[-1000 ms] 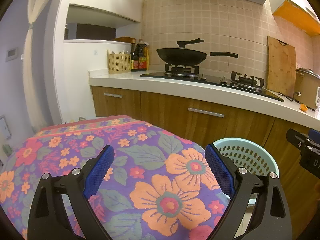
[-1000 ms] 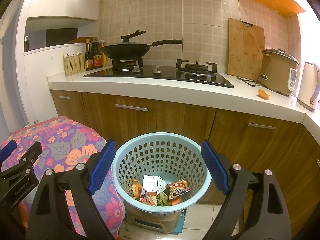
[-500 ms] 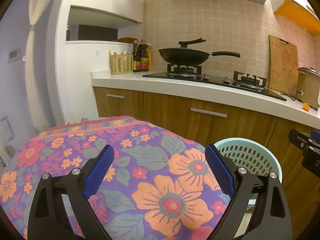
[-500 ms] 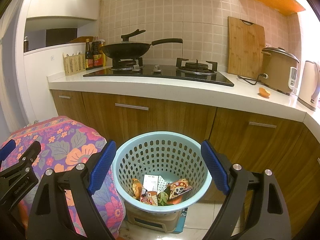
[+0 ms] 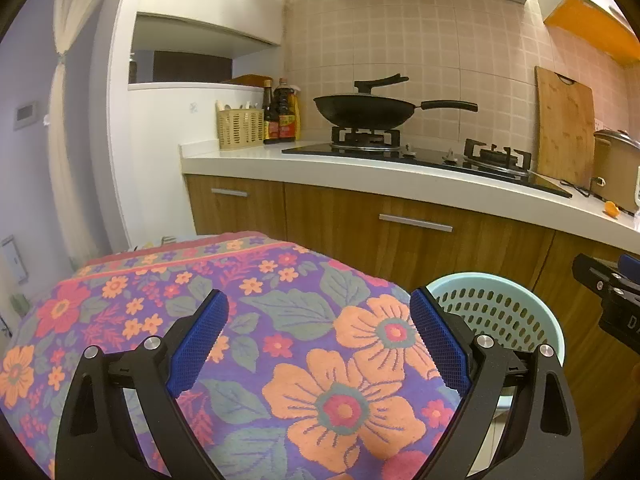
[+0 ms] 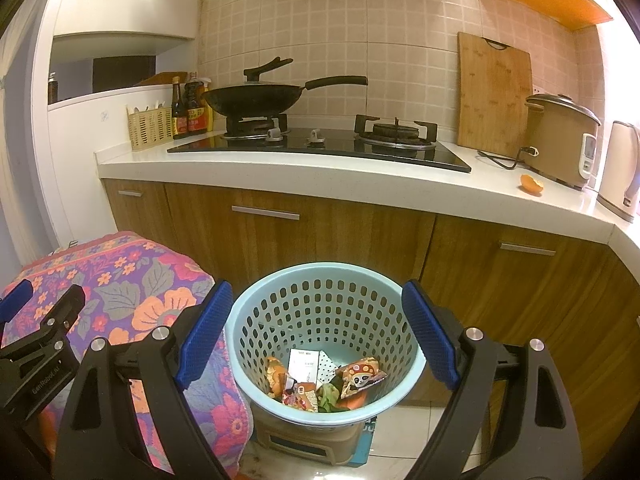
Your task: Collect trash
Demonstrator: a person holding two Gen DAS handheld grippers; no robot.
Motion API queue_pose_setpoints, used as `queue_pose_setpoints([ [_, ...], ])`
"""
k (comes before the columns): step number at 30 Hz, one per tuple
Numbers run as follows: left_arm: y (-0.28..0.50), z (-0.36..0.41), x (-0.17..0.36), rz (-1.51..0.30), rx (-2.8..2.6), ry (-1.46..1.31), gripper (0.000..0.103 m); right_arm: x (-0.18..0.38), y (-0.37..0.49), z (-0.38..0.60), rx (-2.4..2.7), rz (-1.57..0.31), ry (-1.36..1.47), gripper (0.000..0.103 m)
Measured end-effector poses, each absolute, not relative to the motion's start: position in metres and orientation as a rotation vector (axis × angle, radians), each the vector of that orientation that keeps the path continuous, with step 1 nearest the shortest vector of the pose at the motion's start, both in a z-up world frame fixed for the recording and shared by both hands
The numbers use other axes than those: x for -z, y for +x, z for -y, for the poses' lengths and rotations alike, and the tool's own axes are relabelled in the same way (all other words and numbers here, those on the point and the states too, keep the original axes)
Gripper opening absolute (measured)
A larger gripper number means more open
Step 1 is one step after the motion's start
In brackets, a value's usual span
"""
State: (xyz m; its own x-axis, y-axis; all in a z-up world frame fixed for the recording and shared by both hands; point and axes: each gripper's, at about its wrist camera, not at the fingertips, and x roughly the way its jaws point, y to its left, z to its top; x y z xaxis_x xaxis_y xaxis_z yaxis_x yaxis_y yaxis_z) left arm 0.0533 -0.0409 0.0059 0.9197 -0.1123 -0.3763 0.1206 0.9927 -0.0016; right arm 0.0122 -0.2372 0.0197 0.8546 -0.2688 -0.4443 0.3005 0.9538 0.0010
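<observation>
A light blue perforated basket stands on a box on the floor in front of the wooden cabinets. Several snack wrappers and scraps of trash lie in its bottom. My right gripper hangs open above the basket with nothing between its blue pads. My left gripper is open too, empty, over a floral cloth. An orange peel lies on the white counter near the rice cooker. The same basket shows at the right of the left wrist view.
The floral cloth covers a bulky thing left of the basket. On the counter are a stove with a black wok, sauce bottles, a cutting board, a rice cooker and a kettle.
</observation>
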Motion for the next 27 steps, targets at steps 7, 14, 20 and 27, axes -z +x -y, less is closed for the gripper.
queue_pose_setpoints([
  [7,0.053,0.0413,-0.0054,-0.385,0.121,0.027,0.089,-0.0198,0.0123,0.2366,0.3,-0.457,0.072,0.082],
  [14,0.0537,0.0405,-0.004,-0.393,0.122,0.027,0.089,-0.0197,0.015,0.2348,0.298,-0.459,0.072,0.082],
  [20,0.0553,0.0398,-0.0028,-0.391,0.108,0.039,0.089,-0.0198,0.0156,0.2346,0.298,-0.458,0.072,0.082],
  [27,0.0557,0.0379,-0.0035,-0.39,0.098,0.043,0.089,-0.0195,0.0172,0.233,0.296,-0.461,0.074,0.082],
])
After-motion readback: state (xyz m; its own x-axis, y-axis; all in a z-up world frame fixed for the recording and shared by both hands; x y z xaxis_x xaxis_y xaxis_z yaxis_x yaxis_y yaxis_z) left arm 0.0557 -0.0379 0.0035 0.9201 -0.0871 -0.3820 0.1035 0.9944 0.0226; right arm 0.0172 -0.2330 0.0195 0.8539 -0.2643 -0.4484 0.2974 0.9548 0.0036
